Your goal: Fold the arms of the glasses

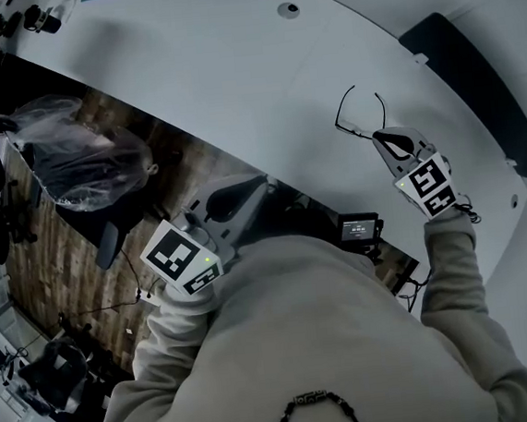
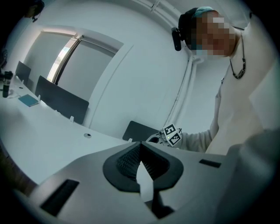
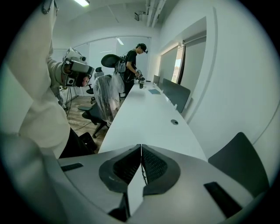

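Thin dark-framed glasses lie on the white table with both arms spread open. My right gripper points down at them, its tip right at the near end of the frame. Its jaws stand together in the right gripper view. A thin dark line shows low in the slit between the pads; I cannot tell whether anything is pinched. My left gripper hovers over the table's near edge, well left of the glasses. It is shut and holds nothing.
A dark divider panel stands at the table's far right, and a cable grommet sits in the tabletop. Past the near edge are a plastic-covered chair and a small screen device. Another person works at the table's far end.
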Demonstrator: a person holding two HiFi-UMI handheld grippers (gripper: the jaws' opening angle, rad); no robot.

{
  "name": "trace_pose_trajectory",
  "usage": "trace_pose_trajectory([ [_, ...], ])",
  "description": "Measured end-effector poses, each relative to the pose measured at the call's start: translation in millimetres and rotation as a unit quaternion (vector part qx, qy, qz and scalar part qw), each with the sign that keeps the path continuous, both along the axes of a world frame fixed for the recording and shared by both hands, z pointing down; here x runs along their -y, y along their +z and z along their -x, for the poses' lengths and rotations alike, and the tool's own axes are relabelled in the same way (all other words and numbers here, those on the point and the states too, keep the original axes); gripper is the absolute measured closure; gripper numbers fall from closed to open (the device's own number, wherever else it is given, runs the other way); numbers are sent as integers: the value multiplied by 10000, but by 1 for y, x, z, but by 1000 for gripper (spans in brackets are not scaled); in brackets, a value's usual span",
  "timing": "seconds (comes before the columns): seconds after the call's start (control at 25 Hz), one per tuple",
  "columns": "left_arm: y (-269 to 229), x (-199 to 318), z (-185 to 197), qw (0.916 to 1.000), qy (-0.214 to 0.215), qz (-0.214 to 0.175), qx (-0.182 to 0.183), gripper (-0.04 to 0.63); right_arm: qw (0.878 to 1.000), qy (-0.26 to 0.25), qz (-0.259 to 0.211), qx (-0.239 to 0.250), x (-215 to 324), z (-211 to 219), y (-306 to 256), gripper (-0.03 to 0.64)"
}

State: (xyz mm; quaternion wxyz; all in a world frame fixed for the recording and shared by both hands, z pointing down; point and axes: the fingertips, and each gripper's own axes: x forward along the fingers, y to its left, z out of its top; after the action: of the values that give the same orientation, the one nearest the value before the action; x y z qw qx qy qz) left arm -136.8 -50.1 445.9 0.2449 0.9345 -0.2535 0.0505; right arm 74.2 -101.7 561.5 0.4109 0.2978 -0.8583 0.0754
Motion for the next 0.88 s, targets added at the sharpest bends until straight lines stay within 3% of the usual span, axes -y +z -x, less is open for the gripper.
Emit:
trace_pose_trajectory([
  [0.72, 32, -16, 31, 9976, -490, 483, 98, 591, 9939, -369, 785, -684, -5, -10, 100, 595],
  [0.88, 42, -16, 37, 9964, -594, 601, 101, 591, 9894, -532, 854, -1048, 0, -17, 120, 595],
])
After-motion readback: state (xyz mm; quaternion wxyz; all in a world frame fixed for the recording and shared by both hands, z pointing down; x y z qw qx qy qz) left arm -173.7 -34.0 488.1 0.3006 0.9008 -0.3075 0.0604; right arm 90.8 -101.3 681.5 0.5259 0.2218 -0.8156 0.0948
